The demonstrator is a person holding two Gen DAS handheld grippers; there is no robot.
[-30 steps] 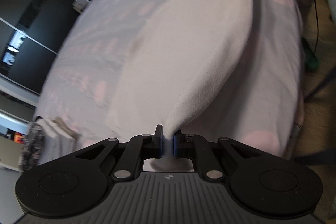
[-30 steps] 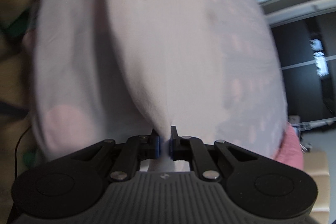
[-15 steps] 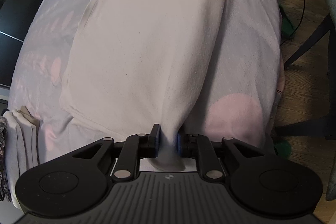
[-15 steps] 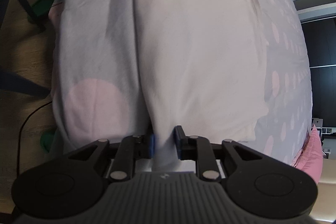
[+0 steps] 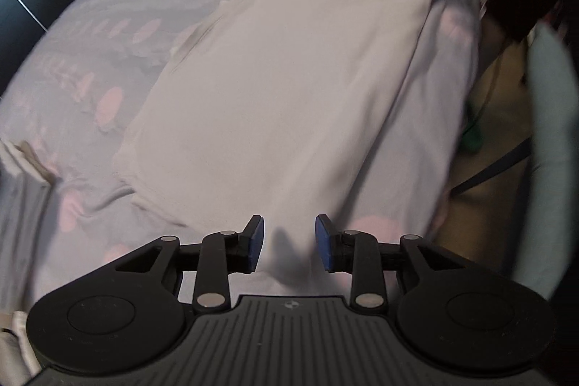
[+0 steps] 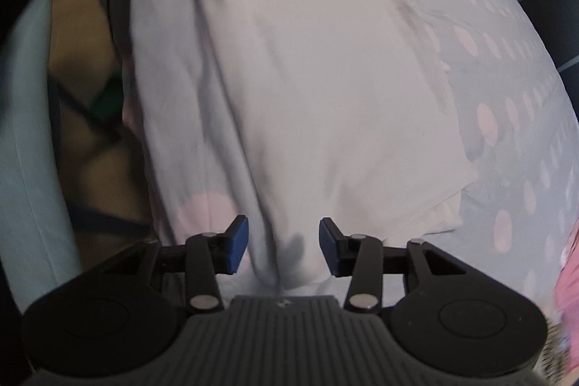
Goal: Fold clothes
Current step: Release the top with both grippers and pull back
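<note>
White garment [image 5: 289, 89] lies flat along bed [image 5: 108, 24] edge; both claws just opened, empty.

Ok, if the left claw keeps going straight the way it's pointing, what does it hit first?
Most likely the white garment lying on the dotted bedspread. The left claw, its jaws just opened and clear of the cloth, points down at the garment's near edge; depth is unclear.

Each claw [image 5: 288, 243] [image 6: 283, 245] was black plastic with blue pads [image 5: 256, 243] (silver screws at the pivots) and a ribbed grey body.
</note>
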